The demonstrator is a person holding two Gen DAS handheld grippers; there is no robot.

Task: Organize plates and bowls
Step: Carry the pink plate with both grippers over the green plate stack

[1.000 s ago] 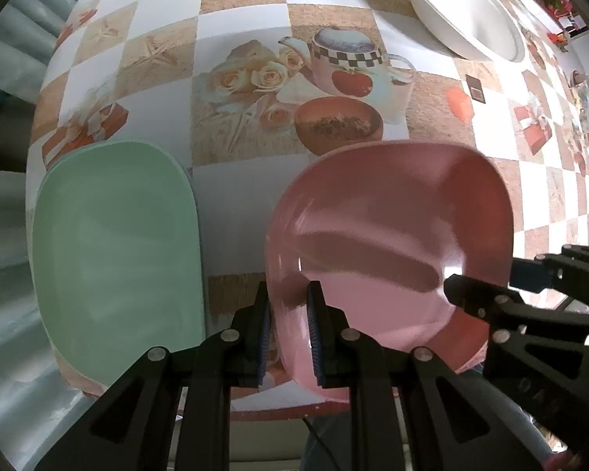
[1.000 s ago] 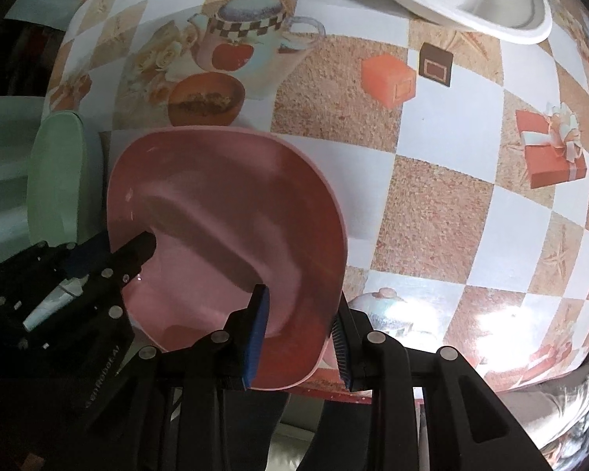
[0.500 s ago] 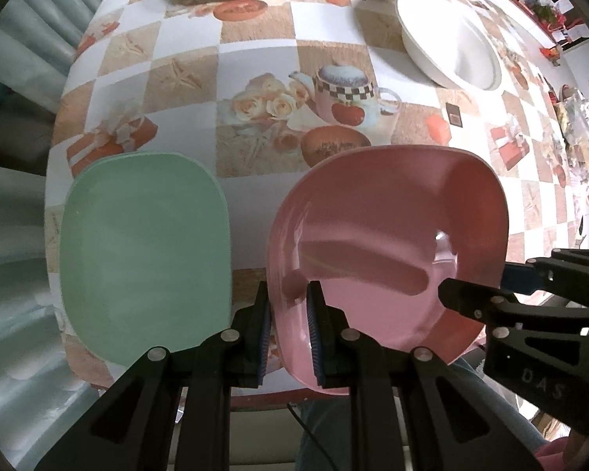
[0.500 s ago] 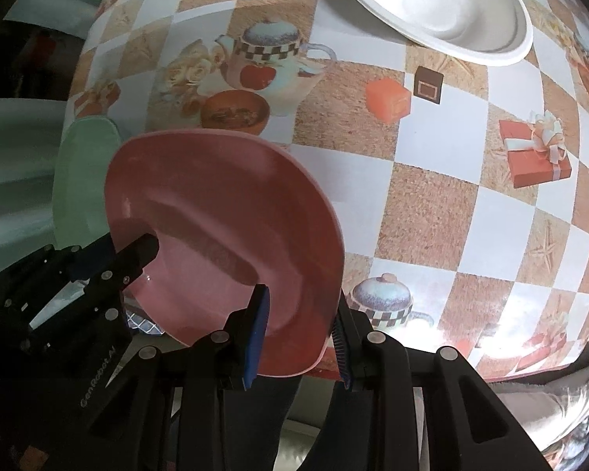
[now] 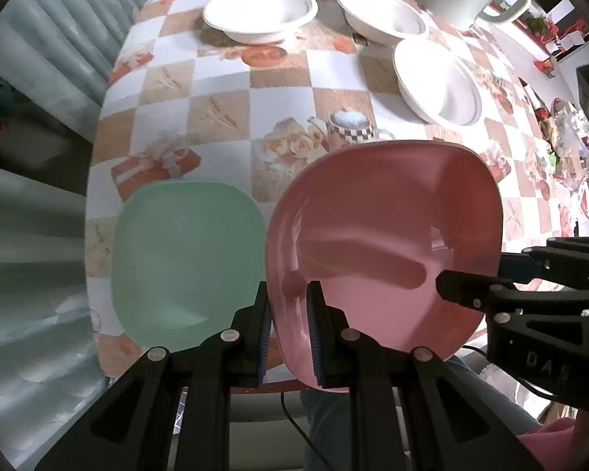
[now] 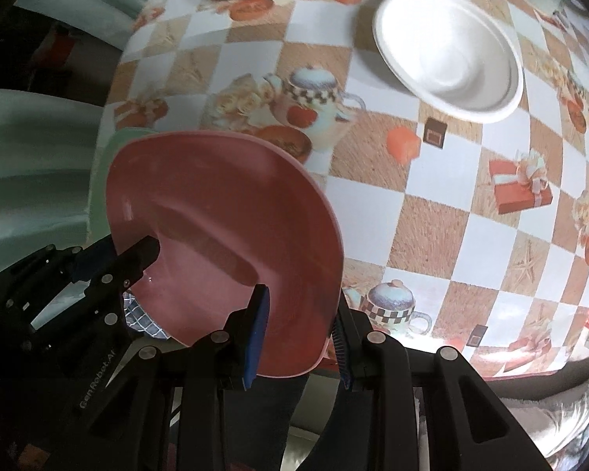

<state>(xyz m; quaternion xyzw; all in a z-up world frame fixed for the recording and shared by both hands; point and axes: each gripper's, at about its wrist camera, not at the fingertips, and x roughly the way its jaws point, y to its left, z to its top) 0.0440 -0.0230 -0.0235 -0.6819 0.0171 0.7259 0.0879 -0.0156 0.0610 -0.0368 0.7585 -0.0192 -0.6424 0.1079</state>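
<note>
Left wrist alone shows green plate [image 5: 188,259] fully; both jaws clamp pink plate [image 5: 388,243] rims.

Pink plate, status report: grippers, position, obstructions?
Left gripper and right gripper shut on pink plate. Plate airborne, tilted. Green plate flat alongside. Nothing blocking.

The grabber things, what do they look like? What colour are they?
Both are black plastic with two long jaws, silver round screws and ridged blue pads inside. The left gripper and the right gripper match. White letters on the left one's side read "GenRobot.AI". A thin black cable hangs below the table edge.
</note>
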